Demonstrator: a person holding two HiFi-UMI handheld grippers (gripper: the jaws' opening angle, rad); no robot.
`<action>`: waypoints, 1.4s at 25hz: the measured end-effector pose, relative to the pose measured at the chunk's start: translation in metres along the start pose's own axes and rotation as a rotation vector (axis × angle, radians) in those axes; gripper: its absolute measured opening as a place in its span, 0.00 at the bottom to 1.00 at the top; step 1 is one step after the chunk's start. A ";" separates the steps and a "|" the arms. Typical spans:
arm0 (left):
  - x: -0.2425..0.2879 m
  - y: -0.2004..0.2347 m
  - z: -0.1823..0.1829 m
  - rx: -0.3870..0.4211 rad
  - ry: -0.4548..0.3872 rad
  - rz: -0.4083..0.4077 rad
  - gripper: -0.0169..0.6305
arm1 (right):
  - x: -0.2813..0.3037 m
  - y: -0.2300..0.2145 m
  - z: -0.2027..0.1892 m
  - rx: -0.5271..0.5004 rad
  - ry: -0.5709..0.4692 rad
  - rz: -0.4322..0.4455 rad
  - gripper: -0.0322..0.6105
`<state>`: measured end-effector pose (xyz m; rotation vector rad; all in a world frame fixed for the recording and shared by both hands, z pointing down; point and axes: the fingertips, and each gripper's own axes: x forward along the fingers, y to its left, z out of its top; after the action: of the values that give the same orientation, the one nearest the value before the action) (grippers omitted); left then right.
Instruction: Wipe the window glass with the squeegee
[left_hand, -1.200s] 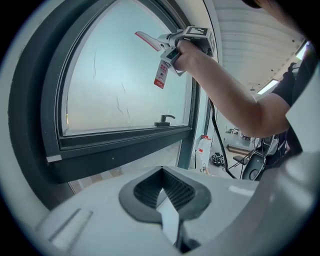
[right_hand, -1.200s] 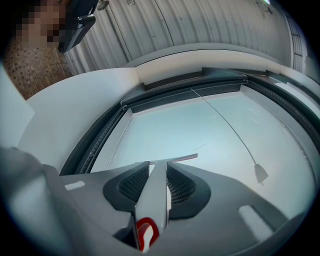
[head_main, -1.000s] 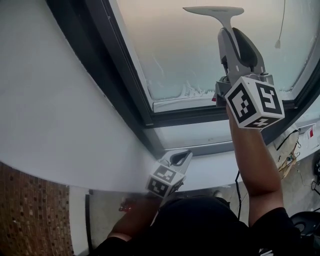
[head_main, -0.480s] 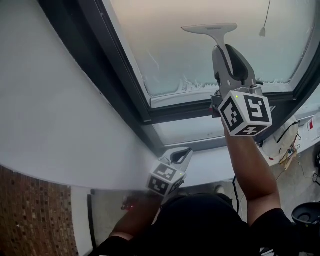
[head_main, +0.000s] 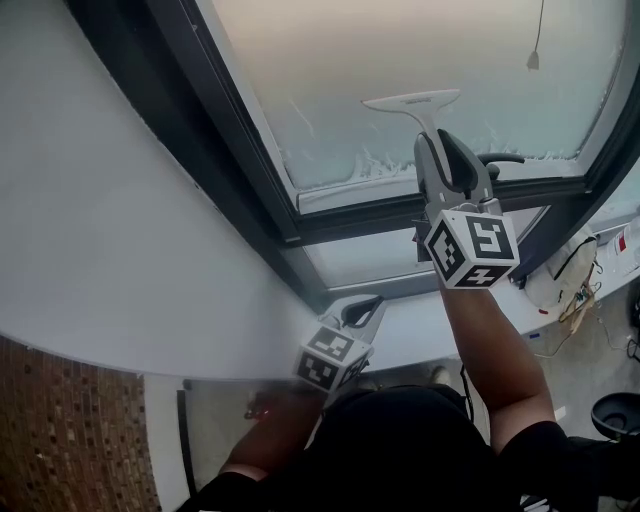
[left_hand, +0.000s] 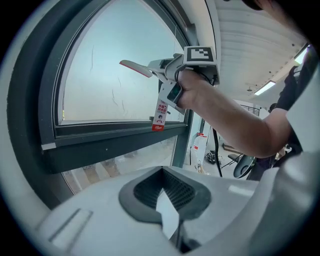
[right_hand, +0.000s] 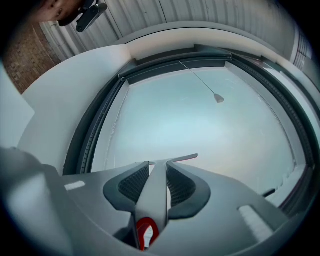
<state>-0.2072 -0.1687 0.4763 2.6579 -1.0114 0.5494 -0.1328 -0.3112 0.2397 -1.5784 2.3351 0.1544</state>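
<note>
— Where was the squeegee (head_main: 412, 103)?

— In the right gripper (head_main: 452, 150); its jaws were clenched on the pale handle, one dark pad on each side, and the handle ran straight up between them; the white blade sat crosswise at the top, low on the window glass (head_main: 400, 50), just above a band of foam (head_main: 365, 165) along the pane's bottom edge; whether the blade actually pressed the glass, I could not tell.

— And the other one?

— The left gripper (head_main: 362, 313) was held low, near the white sill (head_main: 430, 325), well apart from the pane; its jaws were closed together, with nothing between them; from its own view the right gripper showed up and across, with the forearm (head_main: 495, 340) behind it.

— Anything else around the pane?

— A dark window frame (head_main: 380, 220) ran round the glass, with a white wall (head_main: 100, 220) to its left; a dark window handle (head_main: 500, 158) stuck out just right of the right gripper; a pull cord (head_main: 535, 58) hung in front of the upper right of the glass; a red and white tag (left_hand: 160, 114) dangled below the right gripper, as the left gripper view showed.
</note>
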 end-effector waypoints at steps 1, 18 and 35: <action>0.000 0.000 0.000 0.000 0.001 -0.001 0.03 | -0.002 -0.001 -0.006 0.004 0.010 -0.003 0.25; 0.000 0.003 -0.007 -0.002 0.023 0.002 0.03 | -0.027 -0.019 -0.092 0.046 0.160 -0.049 0.25; -0.002 0.000 -0.015 -0.018 0.028 0.000 0.03 | -0.050 -0.031 -0.166 0.164 0.323 -0.093 0.25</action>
<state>-0.2128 -0.1621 0.4892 2.6273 -1.0039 0.5730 -0.1201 -0.3226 0.4155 -1.7302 2.4245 -0.3292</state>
